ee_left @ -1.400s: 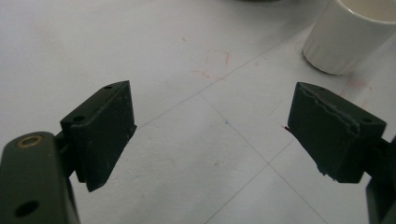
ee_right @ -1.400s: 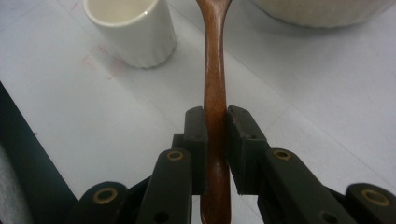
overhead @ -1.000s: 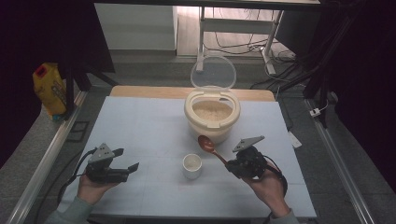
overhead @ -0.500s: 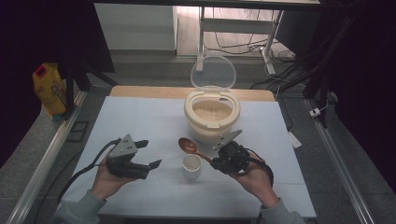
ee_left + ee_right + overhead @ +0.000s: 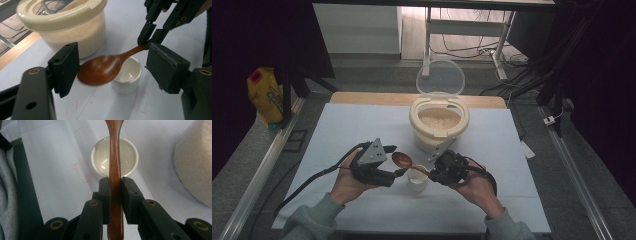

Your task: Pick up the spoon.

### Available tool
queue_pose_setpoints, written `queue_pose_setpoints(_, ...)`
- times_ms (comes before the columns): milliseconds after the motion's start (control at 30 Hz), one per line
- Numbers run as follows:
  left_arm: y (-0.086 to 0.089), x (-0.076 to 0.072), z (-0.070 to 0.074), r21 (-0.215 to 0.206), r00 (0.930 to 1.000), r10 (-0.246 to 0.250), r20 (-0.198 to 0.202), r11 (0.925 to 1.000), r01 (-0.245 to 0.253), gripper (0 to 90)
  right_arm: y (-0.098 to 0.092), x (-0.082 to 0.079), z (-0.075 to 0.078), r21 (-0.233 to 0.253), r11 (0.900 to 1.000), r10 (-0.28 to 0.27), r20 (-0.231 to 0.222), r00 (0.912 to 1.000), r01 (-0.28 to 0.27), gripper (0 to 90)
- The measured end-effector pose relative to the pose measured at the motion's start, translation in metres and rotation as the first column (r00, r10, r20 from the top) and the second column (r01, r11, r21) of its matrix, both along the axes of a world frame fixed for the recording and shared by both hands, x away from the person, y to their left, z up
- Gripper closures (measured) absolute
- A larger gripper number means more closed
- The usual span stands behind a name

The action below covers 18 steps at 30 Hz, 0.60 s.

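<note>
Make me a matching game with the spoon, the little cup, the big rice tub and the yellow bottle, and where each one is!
Things:
1. wooden spoon
2. small white cup
3. rice container
4. yellow bottle

Places or states:
A. off the table, at the far left
B. lid open, full of rice, at the back of the table
C. clamped by its handle in the right gripper
D. on the table, empty, under the spoon

Pairs: 1-C, 2-D, 3-B, 4-A
</note>
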<state>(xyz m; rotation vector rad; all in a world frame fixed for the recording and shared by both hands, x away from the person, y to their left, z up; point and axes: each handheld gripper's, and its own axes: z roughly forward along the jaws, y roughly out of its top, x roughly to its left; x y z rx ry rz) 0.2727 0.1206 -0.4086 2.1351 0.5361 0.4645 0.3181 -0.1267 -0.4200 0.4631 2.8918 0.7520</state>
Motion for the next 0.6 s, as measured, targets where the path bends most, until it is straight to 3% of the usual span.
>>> queue_pose_setpoints(167,-0.011,0.001,-0.001,0.043,0.9988,-0.049,-0.002,0.9979,0.049,33.8,0.006,-0.002,0.001,-0.011,1.000,0.025,0.007,0.9997,-0.025,78.2)
queue_pose_setpoints(267,-0.018,0.003,-0.004,0.088,0.9971,-0.076,-0.006,0.9932,0.076,35.9,0.010,-0.003,0.001,-0.021,0.999,0.043,0.007,0.9991,-0.043,78.2)
queue_pose_setpoints(500,-0.031,0.008,-0.012,0.175,0.9914,-0.123,-0.043,0.9761,0.129,39.5,0.014,-0.005,0.003,-0.022,0.997,0.070,0.018,0.9974,-0.070,78.2)
queue_pose_setpoints(600,-0.035,0.007,-0.012,0.215,0.9901,-0.137,-0.030,0.9665,0.141,41.9,0.015,-0.006,0.005,-0.023,0.996,0.082,0.026,0.9963,-0.081,78.2)
